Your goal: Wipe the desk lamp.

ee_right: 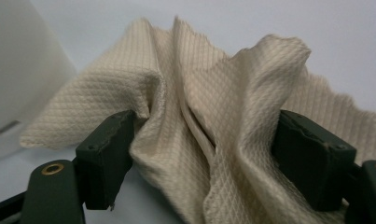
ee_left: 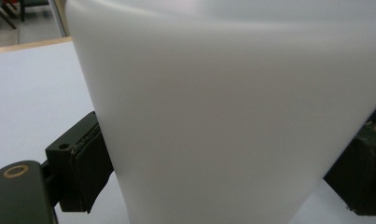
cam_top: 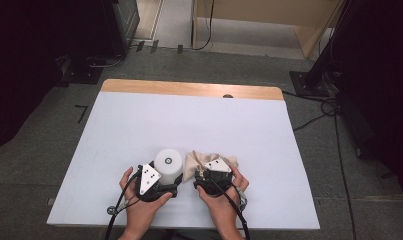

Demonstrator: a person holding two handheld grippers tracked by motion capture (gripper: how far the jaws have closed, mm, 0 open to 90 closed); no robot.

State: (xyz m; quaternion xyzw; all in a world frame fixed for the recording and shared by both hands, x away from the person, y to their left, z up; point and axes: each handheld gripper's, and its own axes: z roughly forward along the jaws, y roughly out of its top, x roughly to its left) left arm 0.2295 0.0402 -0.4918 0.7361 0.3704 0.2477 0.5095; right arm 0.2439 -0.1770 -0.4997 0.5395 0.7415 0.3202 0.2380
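Left gripper [cam_top: 165,187] stood against the near side of the white cylinder [cam_top: 168,163], which sat upright on the table [cam_top: 139,125], toward the near edge, a little left of centre. In the left gripper view its fingers [ee_left: 85,168] bracketed the cylinder [ee_left: 232,121] on both sides; the left pad lay against the wall, the right pad was partly hidden, so a firm pinch was likely but not certain.

Right gripper [cam_top: 209,176] sat just right of the cylinder, over the crumpled beige cloth [cam_top: 199,159]. Its fingers [ee_right: 108,149] stood spread, the cloth [ee_right: 213,116] bunched between them and brushing the pads, but not squeezed.

Judgement on the step: the cloth grab looked to be next. To do it well, close on the thick central fold rather than a loose edge, keeping the tips low to the table so that several layers are caught. Hold the cylinder steady meanwhile; the cloth's left corner lay next to it.

Room: beyond the cylinder the table was bare to the far wooden edge, and wide to either side. The near edge was close behind the hands, so moves should go forward or sideways.
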